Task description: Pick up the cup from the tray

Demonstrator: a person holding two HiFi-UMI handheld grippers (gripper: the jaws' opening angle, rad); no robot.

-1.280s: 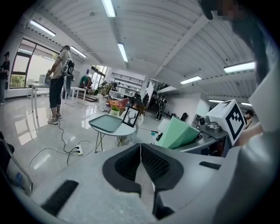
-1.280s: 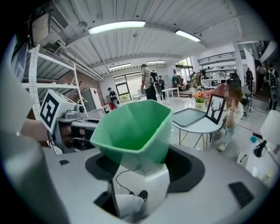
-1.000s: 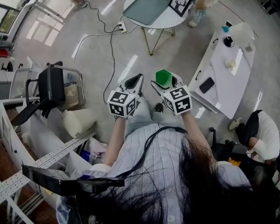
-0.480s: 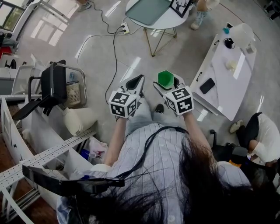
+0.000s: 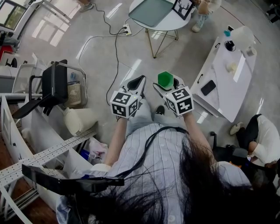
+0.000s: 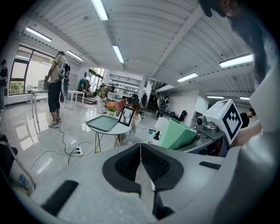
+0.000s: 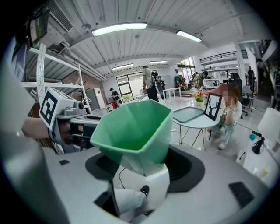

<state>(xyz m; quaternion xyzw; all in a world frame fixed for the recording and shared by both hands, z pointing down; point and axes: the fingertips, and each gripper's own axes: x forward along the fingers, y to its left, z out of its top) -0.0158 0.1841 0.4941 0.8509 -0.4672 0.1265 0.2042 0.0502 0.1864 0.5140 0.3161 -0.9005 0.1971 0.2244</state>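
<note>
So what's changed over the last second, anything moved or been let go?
Nothing has visibly moved. The right gripper still holds the green cup between its jaws, and the left gripper stays shut on nothing beside it. Only the head view has drifted slightly.

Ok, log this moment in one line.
left gripper: shut, empty | right gripper: shut on green faceted cup | cup clear of grey-green tray

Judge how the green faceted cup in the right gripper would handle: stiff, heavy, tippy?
Probably stiff: the green faceted cup shows crisp facets while clamped in the right gripper. Likely light: it looks empty and thin-walled. Set down, it might tip, since it tapers to a narrower base.
</note>
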